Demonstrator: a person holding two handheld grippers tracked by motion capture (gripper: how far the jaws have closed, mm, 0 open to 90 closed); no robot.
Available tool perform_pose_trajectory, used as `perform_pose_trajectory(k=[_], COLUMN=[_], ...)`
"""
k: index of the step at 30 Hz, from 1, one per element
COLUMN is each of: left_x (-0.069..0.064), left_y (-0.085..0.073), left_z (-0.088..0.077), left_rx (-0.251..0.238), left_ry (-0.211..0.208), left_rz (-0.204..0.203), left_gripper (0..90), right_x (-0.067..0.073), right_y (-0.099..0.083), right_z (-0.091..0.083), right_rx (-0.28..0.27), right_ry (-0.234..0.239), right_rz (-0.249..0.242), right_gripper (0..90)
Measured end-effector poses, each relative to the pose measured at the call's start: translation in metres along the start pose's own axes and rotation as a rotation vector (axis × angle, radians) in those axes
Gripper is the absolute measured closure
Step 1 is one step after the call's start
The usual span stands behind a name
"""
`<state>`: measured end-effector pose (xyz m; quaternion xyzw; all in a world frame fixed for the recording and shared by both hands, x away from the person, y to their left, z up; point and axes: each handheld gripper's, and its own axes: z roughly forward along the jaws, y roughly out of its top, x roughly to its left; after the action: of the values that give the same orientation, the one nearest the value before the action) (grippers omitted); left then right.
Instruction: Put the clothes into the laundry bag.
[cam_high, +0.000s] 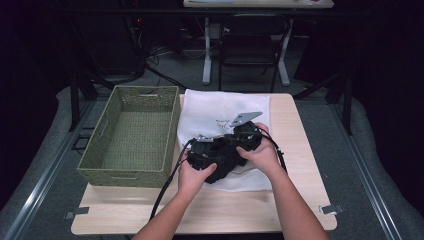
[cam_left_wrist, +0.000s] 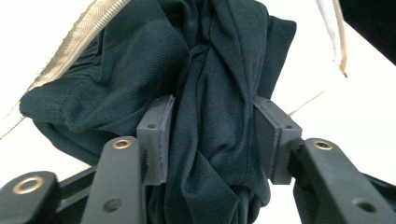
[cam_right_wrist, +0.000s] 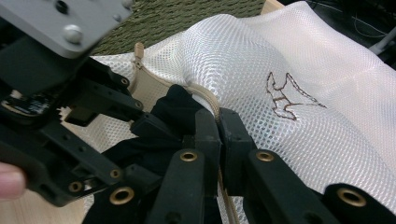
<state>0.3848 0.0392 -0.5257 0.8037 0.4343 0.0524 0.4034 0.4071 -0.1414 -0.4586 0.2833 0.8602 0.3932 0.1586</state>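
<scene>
Between matte black jaws, bunched dark cloth (cam_left_wrist: 215, 116) against white mesh bag (cam_right_wrist: 299, 84)

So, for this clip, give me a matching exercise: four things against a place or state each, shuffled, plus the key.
Things:
1. left claw
2. right claw
3. woven basket
4. white mesh bag

Places or states:
A. pinched shut on the bag's zipper edge
B. lying flat on the table beside the basket, with a small outline drawing on it
C. pads on either side of a bunched dark garment
D. olive green, on the table's left side

Pairs: 1-C, 2-A, 3-D, 4-B
</scene>
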Motion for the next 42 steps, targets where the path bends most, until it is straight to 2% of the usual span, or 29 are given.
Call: perform_pose_trajectory(k=[4, 11, 25, 30, 31, 35, 42], left_x=[-0.003, -0.008, -0.005, -0.006, -0.006, -0.007, -0.007], left_y=[-0.001, -0.004, -0.02, -0.026, -0.026, -0.03, -0.032], left_z=[-0.006, -0.015, -0.017, -0.017, -0.017, -0.016, -0.014], left_rx=[-0.002, -0.004, 0.035, 0.035, 0.041, 0.046, 0.056], left_ry=[0.008, 0.01, 0.021, 0.021, 0.021, 0.022, 0.028], left_rz=[0.01, 0.03, 0.033, 0.03, 0.039, 0.028, 0.034], left_gripper=[45.6, 42.0, 40.6, 40.5, 40.4, 40.4, 40.4], right_x=[-0.001, -0.001, -0.001, -0.001, -0.001, -0.001, -0.001], right_y=[0.0, -0.001, -0.001, -0.001, -0.001, -0.001, -0.001], right_z=[0.0, 0.0, 0.0, 0.0, 0.0, 0.0, 0.0], right_rx=[0.0, -0.002, -0.002, -0.002, -0.003, -0.003, -0.004], right_ry=[-0.001, -0.002, -0.004, -0.004, -0.004, -0.004, -0.004], right_rz=[-0.003, 0.006, 0.006, 0.006, 0.006, 0.005, 0.004], right_gripper=[87.6, 87.6, 87.5, 87.6, 87.5, 87.6, 87.5])
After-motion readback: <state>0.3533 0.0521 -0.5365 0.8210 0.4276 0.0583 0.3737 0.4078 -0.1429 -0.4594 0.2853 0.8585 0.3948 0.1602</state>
